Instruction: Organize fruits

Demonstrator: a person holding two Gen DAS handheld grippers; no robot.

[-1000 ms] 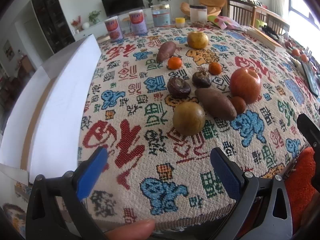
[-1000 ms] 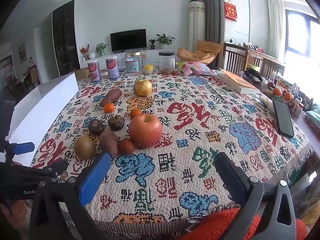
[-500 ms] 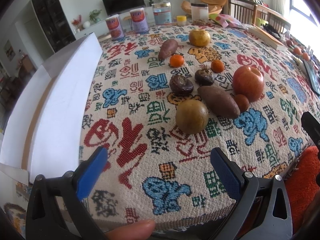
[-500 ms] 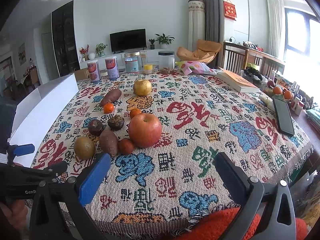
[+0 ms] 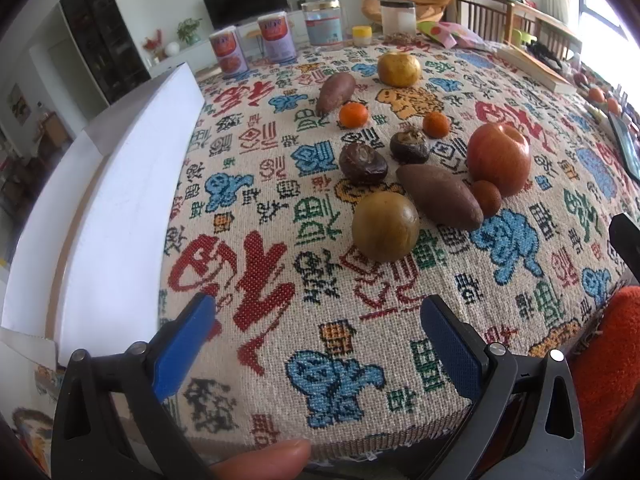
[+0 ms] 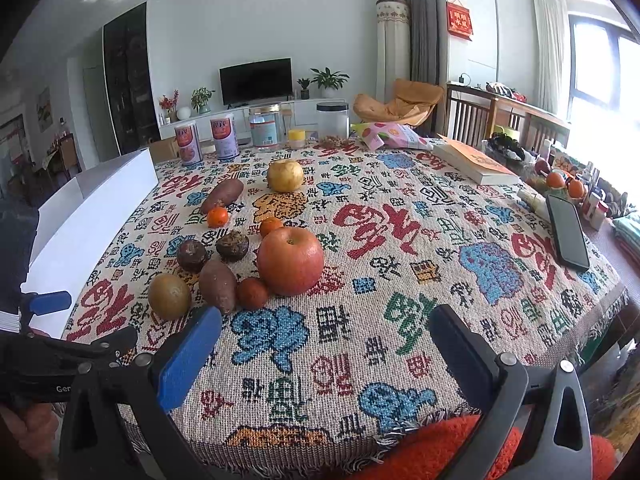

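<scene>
Fruits lie on a patterned tablecloth [image 5: 320, 320]: a red apple [image 5: 499, 159], a sweet potato [image 5: 438, 196], a greenish-brown round fruit [image 5: 385, 226], two dark passion fruits [image 5: 363, 163], small oranges [image 5: 353, 114], a second sweet potato [image 5: 335, 91] and a yellow pear [image 5: 399, 69]. The apple also shows in the right wrist view [image 6: 290, 261]. My left gripper [image 5: 316, 344] is open and empty over the near table edge, in front of the round fruit. My right gripper [image 6: 326, 354] is open and empty, near the front edge, right of the fruits.
A white box [image 5: 120, 200] stands along the table's left side. Cans [image 6: 188, 148] and jars [image 6: 263, 126] stand at the back. A book [image 6: 476, 162] and a black phone [image 6: 566, 232] lie on the right. An orange cushion [image 6: 440, 452] sits below the front edge.
My left gripper has moved slightly forward toward the fruits, which appear a little nearer. The right gripper has barely moved. Both stay open.
</scene>
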